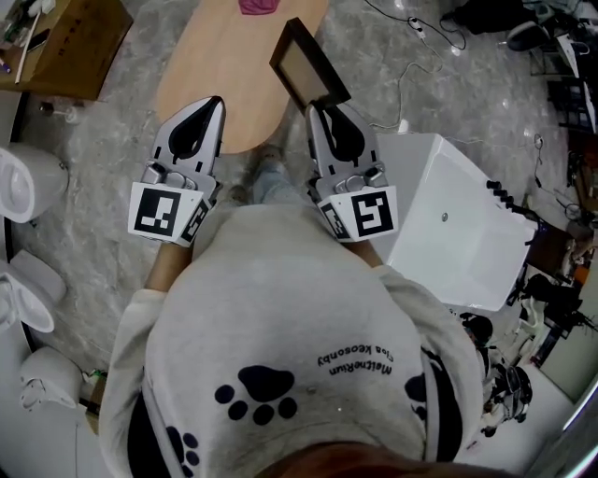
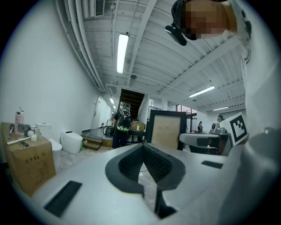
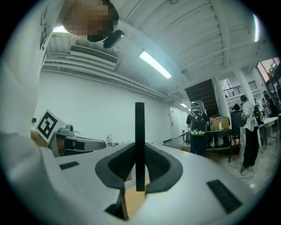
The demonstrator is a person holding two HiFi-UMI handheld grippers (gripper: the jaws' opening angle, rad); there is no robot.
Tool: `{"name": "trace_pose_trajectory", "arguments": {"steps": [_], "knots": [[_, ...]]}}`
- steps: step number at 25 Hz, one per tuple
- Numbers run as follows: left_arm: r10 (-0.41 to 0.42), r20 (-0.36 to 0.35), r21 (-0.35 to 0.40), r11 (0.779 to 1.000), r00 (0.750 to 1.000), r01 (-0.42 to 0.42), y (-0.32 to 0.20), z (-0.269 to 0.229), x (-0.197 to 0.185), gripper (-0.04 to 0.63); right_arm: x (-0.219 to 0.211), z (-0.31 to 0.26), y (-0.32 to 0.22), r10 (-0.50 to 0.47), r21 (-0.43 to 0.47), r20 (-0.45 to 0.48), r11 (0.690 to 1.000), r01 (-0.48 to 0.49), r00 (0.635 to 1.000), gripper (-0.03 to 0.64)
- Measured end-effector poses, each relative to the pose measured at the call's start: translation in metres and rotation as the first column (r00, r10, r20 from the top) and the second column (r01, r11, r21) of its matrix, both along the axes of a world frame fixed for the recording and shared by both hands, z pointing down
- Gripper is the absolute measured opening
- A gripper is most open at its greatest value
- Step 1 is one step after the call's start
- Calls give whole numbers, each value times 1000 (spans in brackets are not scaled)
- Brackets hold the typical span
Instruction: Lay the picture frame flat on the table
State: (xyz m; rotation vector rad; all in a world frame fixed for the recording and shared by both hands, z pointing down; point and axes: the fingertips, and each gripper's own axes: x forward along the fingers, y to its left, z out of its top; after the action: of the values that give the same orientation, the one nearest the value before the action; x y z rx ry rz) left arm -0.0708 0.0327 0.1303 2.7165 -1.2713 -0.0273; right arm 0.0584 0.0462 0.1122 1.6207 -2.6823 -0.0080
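Observation:
The picture frame point(image 1: 306, 63), black-edged with a tan board, is held up in the air over the near end of the wooden table point(image 1: 220, 89). My right gripper point(image 1: 323, 106) is shut on the frame's lower edge. In the right gripper view the frame's thin black edge point(image 3: 139, 132) stands upright between the pads of my right gripper point(image 3: 139, 151). My left gripper point(image 1: 213, 105) hovers to the left of the frame, shut and empty. The left gripper view has the closed left gripper point(image 2: 143, 148) in front, with the frame point(image 2: 167, 129) upright beyond it.
A pink thing point(image 1: 258, 7) lies at the table's far end. A white tub point(image 1: 458, 224) stands on the floor at the right. A cardboard box point(image 1: 65, 42) and white toilets point(image 1: 19, 182) are at the left. Cables point(image 1: 420, 37) run across the grey floor.

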Motion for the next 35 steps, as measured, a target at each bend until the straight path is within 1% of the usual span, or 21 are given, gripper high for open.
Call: {"name": "trace_pose_trajectory", "arguments": {"steps": [9,19,24,29,35], "knots": [[-91,19,-14,996,996,91,-44,2,22,9,20,8,-57,-112,-19,18,993,112,994,69],[-193,26,-16,981,981,193,-77,7,38,9,35,17,-101,-222,-32,23,974,223,975,69],[-226,26,-14,974,974,226,-82,11,45,9,39,22,-112,-258,-31,24,966,258,966,69],[-246,29,-9,969,969,246,-81,11,43,9,34,22,-114,-286,-25,23,958,287,958,69],[-243,35,-8,970,969,243,-80,9,36,9,23,19,-113,-297,-21,23,954,298,954,69]]}}
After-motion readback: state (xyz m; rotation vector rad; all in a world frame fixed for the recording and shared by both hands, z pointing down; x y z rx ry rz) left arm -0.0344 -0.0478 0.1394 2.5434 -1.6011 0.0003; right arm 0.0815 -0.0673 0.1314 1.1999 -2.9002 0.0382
